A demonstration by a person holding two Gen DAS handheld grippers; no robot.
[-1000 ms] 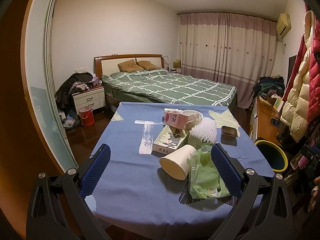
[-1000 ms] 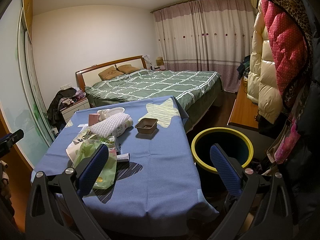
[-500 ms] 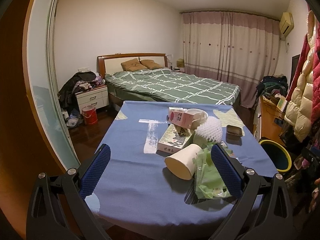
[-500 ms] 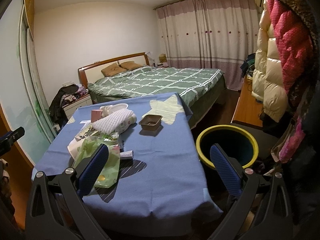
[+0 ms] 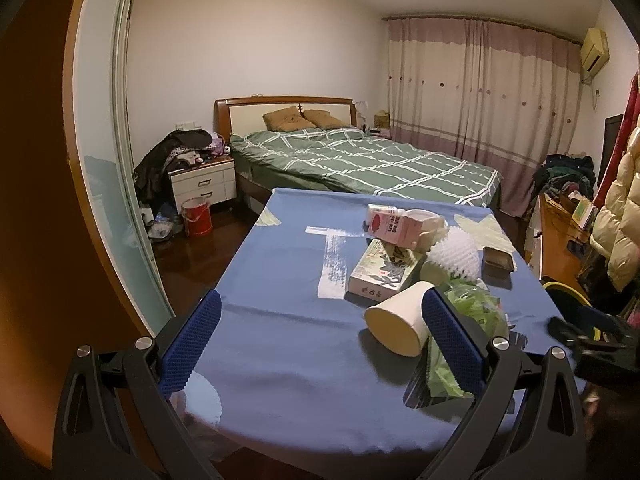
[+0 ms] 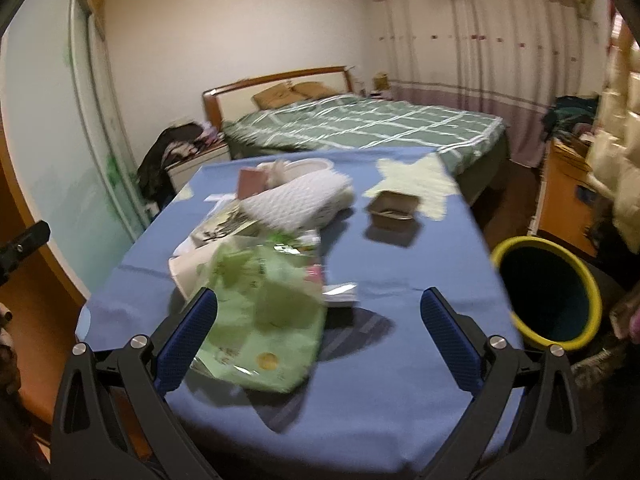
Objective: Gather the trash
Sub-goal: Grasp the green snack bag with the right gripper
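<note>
Trash lies on a blue-covered table (image 5: 280,312): a tipped white paper cup (image 5: 396,320), a green plastic bag (image 5: 472,320), a flat printed box (image 5: 380,272), a pink carton (image 5: 390,226), a white foam net sleeve (image 5: 456,258) and a small brown tray (image 5: 498,260). My left gripper (image 5: 320,344) is open and empty, short of the cup. My right gripper (image 6: 320,340) is open and empty above the green bag (image 6: 260,320). The foam sleeve (image 6: 300,204) and brown tray (image 6: 394,208) lie beyond. A yellow-rimmed bin (image 6: 548,292) stands right of the table.
A bed (image 5: 360,164) with a green quilt stands behind the table. A nightstand (image 5: 202,186) piled with clothes and a red bucket (image 5: 197,216) are at the left. Coats (image 5: 616,208) hang at the right over a wooden desk (image 5: 560,232).
Both grippers have swung left and moved closer to the table. The trash pile sits further right in the left view. The right view is now blurred with the green bag between its fingers.
</note>
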